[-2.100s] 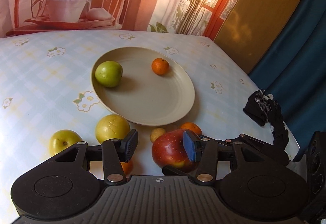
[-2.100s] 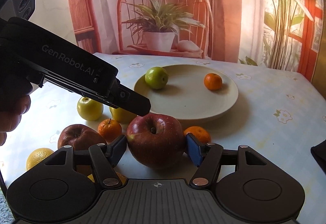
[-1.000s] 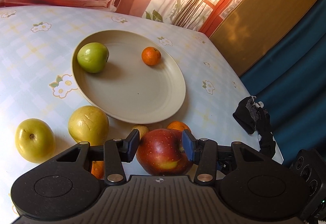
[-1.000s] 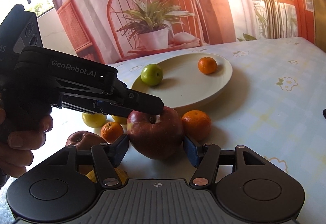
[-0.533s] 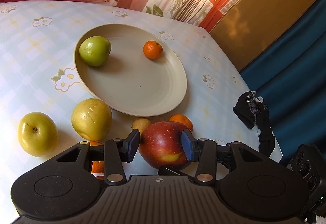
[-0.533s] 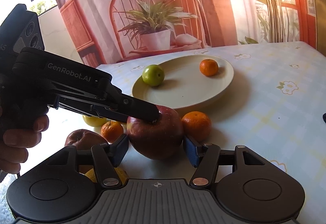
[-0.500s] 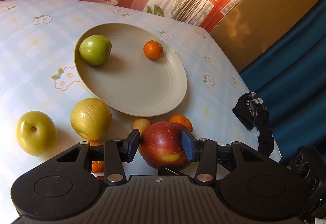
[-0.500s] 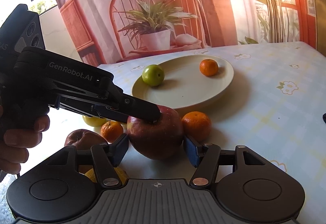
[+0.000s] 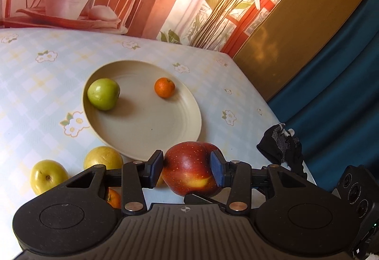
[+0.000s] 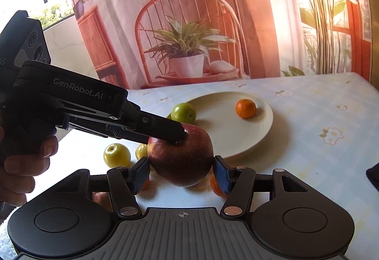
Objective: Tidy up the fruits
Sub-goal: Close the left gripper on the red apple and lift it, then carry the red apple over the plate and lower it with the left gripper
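Red apple [image 9: 189, 170] is being gripped by the left hand-held gripper [image 9: 187, 171], whose jaws have just been closing on it, above the worktop's [image 9: 35, 94] near edge. Right hand-held gripper [image 10: 181, 173] is bracketing it loosely, pads apart. Rounded skin may be slipping; dropping it risks scattering fruit beside the plate [image 9: 151, 122].

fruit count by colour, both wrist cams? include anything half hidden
red apples: 2 (second mostly behind a gripper finger)
green apple: 1
round yellow fruits: 2
small orange mandarins: 3
small pale yellow fruit, mostly hidden: 1
total: 9
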Motion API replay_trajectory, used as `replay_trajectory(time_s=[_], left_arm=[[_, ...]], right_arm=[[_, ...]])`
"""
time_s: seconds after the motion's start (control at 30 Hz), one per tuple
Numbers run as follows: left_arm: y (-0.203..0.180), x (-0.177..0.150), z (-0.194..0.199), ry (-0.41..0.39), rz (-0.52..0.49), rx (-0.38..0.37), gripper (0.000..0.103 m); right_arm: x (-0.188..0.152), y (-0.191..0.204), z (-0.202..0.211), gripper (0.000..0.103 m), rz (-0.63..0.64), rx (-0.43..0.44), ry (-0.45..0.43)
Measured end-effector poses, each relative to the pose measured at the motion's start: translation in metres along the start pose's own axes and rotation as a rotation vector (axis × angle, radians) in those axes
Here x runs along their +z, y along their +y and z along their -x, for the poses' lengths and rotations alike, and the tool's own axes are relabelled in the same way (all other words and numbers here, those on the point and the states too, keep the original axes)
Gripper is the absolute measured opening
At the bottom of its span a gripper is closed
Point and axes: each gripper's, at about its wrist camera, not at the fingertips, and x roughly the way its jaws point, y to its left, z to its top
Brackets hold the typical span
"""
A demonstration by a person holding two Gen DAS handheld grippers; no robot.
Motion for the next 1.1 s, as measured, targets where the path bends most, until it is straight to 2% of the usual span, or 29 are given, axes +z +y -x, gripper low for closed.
replay_trajectory(time_s=[0.3,0.6,0.8,0.93,1.1], left_arm=[[-0.002,0.038,0.007,-0.086,0.016,0.001,0.046],[0.009,0.080,-0.017,-0.118,0.006,0.032,0.046],[0.038,0.104,-0.046,-0.086,0.078,0.050,0.044],[0.058,0.107,-0.063,-0.060,0.117,0.066,0.043],[0.070,0.109,-0.076,-0.029,0.119,0.090,0.042]], right_arm=[[0.056,-0.005,-0.012,0.055,0.105,0.023,-0.019],[0.099,-0.030,-0.061,0.055,0.134,0.035,0.012],[0.116,-0.040,-0.117,0.055,0.171,0.014,0.087],[0.116,-0.044,-0.148,0.055,0.181,0.012,0.138],[0.115,-0.045,-0.172,0.055,0.203,0.002,0.184]])
